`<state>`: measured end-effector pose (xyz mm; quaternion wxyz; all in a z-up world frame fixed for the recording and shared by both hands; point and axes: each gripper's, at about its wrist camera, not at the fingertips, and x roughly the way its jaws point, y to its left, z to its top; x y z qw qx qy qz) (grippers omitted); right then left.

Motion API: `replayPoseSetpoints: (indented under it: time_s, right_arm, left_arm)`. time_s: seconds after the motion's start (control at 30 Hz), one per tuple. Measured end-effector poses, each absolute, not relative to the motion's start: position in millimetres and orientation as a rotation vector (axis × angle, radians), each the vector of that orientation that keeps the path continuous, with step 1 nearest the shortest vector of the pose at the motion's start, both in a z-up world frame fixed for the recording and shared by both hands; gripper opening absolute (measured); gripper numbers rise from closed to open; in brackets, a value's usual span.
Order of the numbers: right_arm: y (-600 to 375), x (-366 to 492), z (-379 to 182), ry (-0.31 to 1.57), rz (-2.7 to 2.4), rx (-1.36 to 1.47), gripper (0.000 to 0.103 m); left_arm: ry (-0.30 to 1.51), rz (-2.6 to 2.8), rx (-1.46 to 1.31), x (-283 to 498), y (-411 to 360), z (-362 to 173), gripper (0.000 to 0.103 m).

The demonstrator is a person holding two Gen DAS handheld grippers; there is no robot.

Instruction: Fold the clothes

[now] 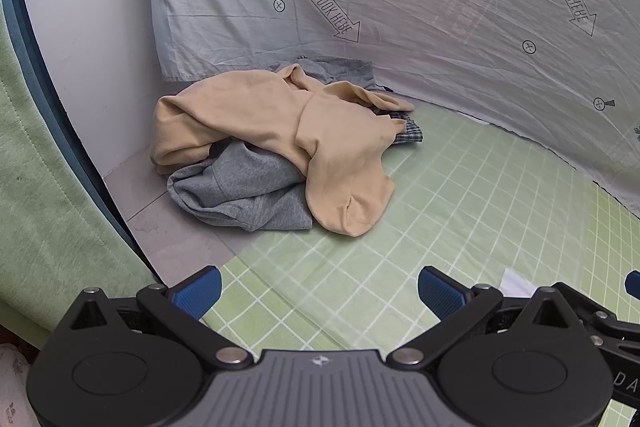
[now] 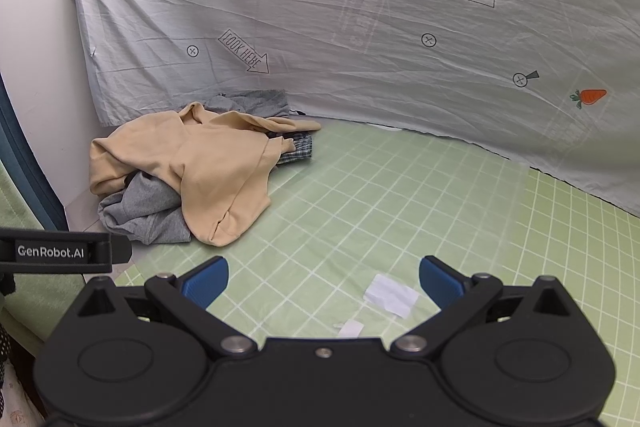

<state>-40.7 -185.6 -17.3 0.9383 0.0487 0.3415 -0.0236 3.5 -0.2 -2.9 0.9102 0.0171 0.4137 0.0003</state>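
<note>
Near: white paper scraps (image 2: 391, 294) on green grid mat (image 2: 400, 195), btwn right gripper (image 2: 323, 283) fingers. Both claws wide open, holding nothing; left gripper (image 1: 319, 293) over mat edge. "GenRobot.AI" on black bar (image 2: 56, 251) at left. Mid: heap in corner, beige garment (image 1: 280, 135) atop grey garment (image 1: 240, 193), plaid piece (image 1: 408, 135) beside. Far: hung sheet (image 2: 320, 27), carrots, mirrored "LOOK HERE" arrows.
</note>
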Motion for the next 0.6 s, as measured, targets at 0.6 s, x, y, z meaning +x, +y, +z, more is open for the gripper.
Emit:
replayPoseSetpoints:
  time_s: [0.6]
  right_arm:
    - [-187.9, -33.2, -23.4, 0.712, -0.057, 0.102, 0.103]
  left_arm:
    - [0.881, -0.001, 0.016, 10.5, 4.0, -9.7, 0.103]
